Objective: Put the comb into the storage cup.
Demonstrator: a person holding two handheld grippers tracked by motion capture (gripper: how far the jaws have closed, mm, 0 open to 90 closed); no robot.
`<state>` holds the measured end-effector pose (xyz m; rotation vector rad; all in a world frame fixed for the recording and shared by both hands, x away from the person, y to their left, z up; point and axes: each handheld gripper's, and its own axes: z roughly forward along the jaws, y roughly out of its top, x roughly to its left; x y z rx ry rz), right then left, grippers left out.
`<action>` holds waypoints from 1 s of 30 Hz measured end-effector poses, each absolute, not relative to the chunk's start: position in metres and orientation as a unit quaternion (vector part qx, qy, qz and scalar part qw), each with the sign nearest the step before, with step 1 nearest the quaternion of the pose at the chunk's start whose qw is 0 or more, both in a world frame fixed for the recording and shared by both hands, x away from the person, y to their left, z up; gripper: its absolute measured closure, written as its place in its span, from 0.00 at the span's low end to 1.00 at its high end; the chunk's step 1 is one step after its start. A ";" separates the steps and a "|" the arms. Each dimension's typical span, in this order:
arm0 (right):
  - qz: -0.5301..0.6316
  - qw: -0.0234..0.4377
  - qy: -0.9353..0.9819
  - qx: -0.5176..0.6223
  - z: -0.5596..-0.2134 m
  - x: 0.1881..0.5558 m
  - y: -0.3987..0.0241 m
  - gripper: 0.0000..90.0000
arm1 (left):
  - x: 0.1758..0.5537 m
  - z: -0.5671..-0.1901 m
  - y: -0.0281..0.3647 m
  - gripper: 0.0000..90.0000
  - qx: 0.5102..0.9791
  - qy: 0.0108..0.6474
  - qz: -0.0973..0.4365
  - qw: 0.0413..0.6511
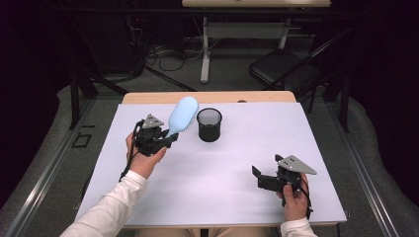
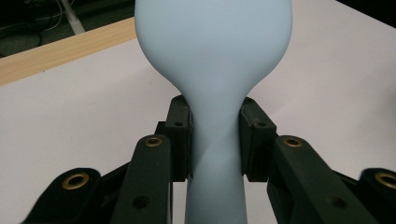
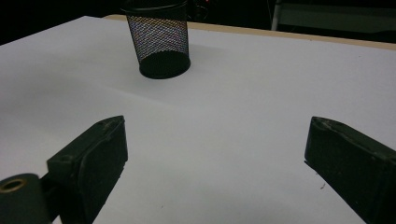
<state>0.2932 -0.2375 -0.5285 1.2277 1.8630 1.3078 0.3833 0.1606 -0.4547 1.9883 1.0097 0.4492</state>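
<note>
while i look down from the high view: my left gripper pinches the pale blue plastic paddle hairbrush by its handle, head raised and tilted toward the black wire-mesh cup just beside it.
step, high view: i judge the brush is lifted and being carried to the cup; the drop-in is not yet done.
room, high view: the white table sheet is bare between my hands; the wooden far edge lies close behind the cup, so little slack there.
left gripper view: both pads press the narrow neck of the brush, which runs straight up between them.
next move, left gripper view: i think the brush must swing handle-down over the rim, without slipping in the grip.
right gripper view: my right gripper is spread wide with nothing between, low over the sheet, the mesh cup well ahead and upright.
room, right gripper view: open sheet all the way to the cup, should i need to steady it.
</note>
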 end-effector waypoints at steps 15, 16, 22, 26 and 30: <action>0.486 0.273 0.694 0.456 -0.529 0.293 -0.238 0.06 | 0.379 -0.447 0.143 0.77 0.793 0.384 0.181 0.437; 0.486 0.273 0.694 0.456 -0.529 0.293 -0.238 0.06 | 0.379 -0.447 0.142 0.77 0.793 0.382 0.181 0.439; 0.487 0.272 0.694 0.456 -0.529 0.293 -0.238 0.06 | 0.378 -0.445 0.134 0.77 0.792 0.377 0.180 0.445; 0.487 0.272 0.694 0.456 -0.529 0.293 -0.238 0.06 | 0.378 -0.443 0.129 0.77 0.791 0.372 0.180 0.450; 0.487 0.272 0.694 0.455 -0.528 0.293 -0.238 0.06 | 0.377 -0.442 0.126 0.77 0.789 0.371 0.179 0.456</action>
